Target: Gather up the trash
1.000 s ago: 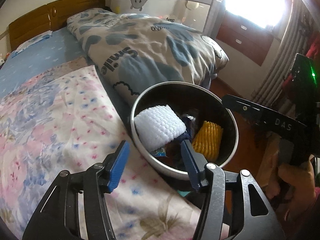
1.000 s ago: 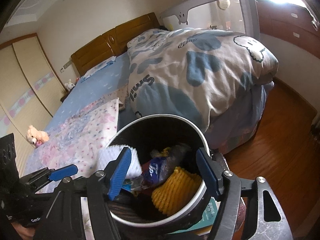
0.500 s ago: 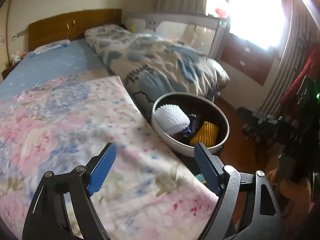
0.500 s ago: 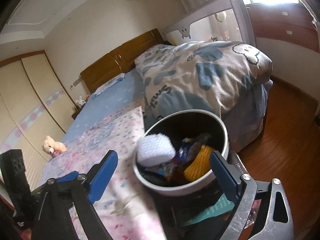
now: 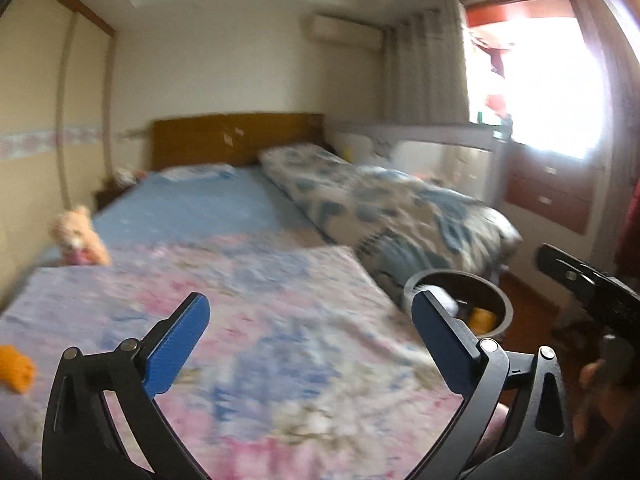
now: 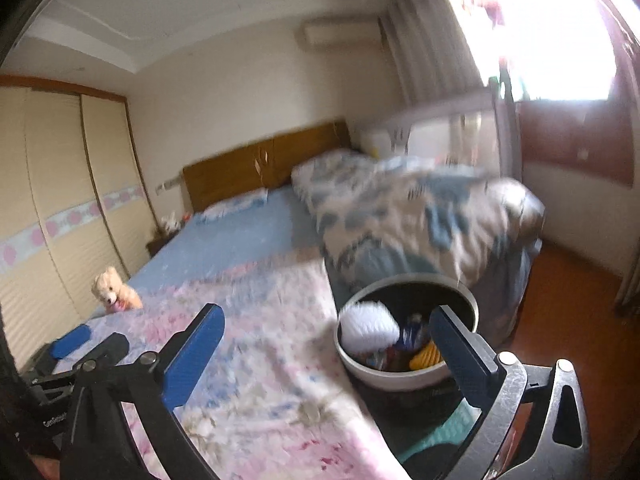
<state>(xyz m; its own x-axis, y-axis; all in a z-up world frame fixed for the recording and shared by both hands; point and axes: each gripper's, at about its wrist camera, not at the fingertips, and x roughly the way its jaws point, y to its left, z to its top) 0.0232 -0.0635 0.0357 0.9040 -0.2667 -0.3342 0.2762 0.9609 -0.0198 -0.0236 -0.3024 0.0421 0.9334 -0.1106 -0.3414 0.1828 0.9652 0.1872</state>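
Observation:
A round bin (image 6: 400, 376) with a white rim stands on the floor at the bed's near corner. It holds a white foam net (image 6: 370, 328), a yellow net (image 6: 428, 356) and wrappers. My right gripper (image 6: 326, 314) hangs back from it over the floral cover, jaws opening wide, nothing between them. My left gripper (image 5: 310, 300) is also over the cover, jaws opening, nothing between them, with the bin (image 5: 506, 308) beyond its right finger. A small orange object (image 5: 14, 372) lies on the cover at the far left.
A teddy bear (image 5: 78, 236) sits at the bed's left edge by the wardrobe. A rolled blue-patterned duvet (image 6: 420, 216) lies along the bed's right side. The wooden floor (image 6: 560, 300) runs to the right of the bin. A teal book (image 6: 444, 428) lies under the bin.
Both grippers have drawn back and risen away from the bin, which now looks smaller. Their jaws have spread much wider. The left view has swung left across the bed.

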